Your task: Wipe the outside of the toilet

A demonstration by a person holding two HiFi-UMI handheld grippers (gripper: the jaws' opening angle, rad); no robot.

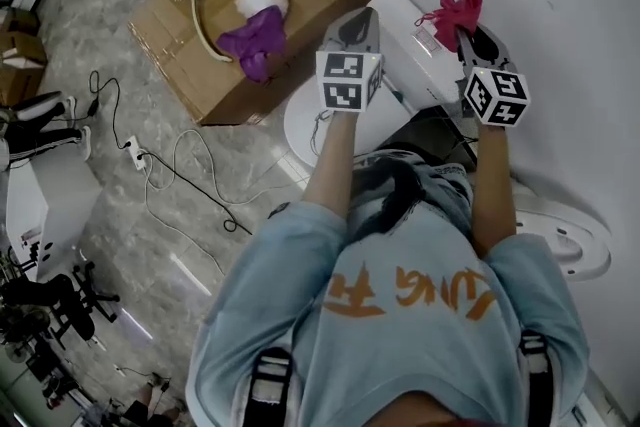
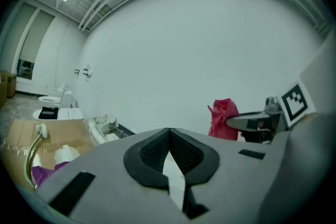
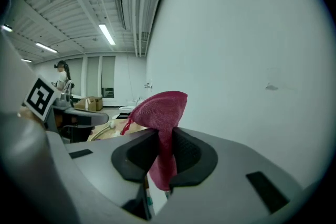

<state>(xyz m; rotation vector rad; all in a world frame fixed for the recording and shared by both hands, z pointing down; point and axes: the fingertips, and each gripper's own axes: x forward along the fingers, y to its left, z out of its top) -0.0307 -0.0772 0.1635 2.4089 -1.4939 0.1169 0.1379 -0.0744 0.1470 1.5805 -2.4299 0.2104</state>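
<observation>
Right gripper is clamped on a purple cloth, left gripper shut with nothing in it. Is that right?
Not quite. The right gripper is clamped on a red cloth, not a purple one, as the right gripper view shows. The purple cloth lies on the cardboard box in the head view. The left gripper is indeed shut and empty.

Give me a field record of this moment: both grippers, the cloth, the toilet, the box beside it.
left gripper: jaws together, nothing between them
right gripper: shut on red cloth
red cloth: bunched, sticks up free beyond the jaws
toilet: white, below both grippers
cardboard box: on the floor left of the toilet, purple cloth on top
</observation>
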